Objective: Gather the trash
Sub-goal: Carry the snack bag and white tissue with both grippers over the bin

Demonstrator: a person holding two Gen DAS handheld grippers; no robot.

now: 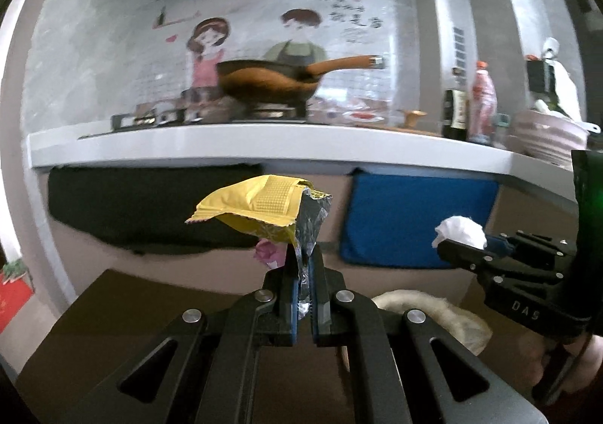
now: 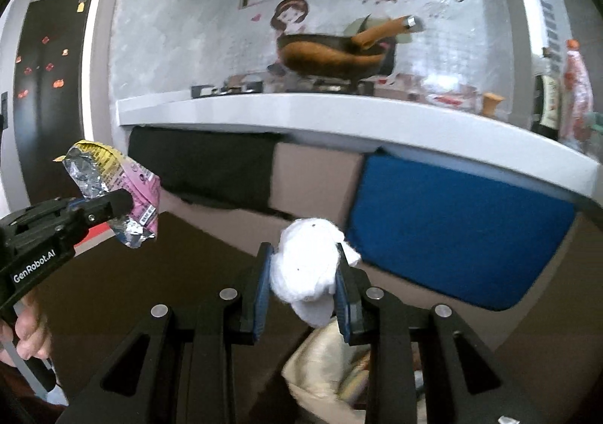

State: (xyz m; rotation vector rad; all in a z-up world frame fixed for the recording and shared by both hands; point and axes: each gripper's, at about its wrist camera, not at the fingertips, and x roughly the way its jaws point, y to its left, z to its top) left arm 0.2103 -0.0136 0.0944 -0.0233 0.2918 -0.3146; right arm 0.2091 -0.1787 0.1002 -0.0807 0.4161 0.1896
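Observation:
My left gripper point(image 1: 304, 265) is shut on a crumpled snack wrapper point(image 1: 260, 209), yellow and pink outside with silver foil inside, held up in the air below the counter's edge. From the right wrist view the same wrapper point(image 2: 113, 182) shows at the left, in the left gripper point(image 2: 120, 202). My right gripper point(image 2: 303, 262) is shut on a crumpled white tissue point(image 2: 307, 269), also lifted. In the left wrist view that tissue point(image 1: 459, 231) sticks out of the right gripper point(image 1: 458, 247) at the right.
A white kitchen counter point(image 1: 226, 145) runs across ahead, with a brown pan point(image 1: 271, 81) on the stove, bottles point(image 1: 484, 103) and stacked bowls point(image 1: 546, 137). Black point(image 1: 143, 209) and blue point(image 1: 414, 220) cloths hang below it. A pale bag point(image 2: 324, 375) sits below my grippers, beside a dark brown surface point(image 1: 124, 311).

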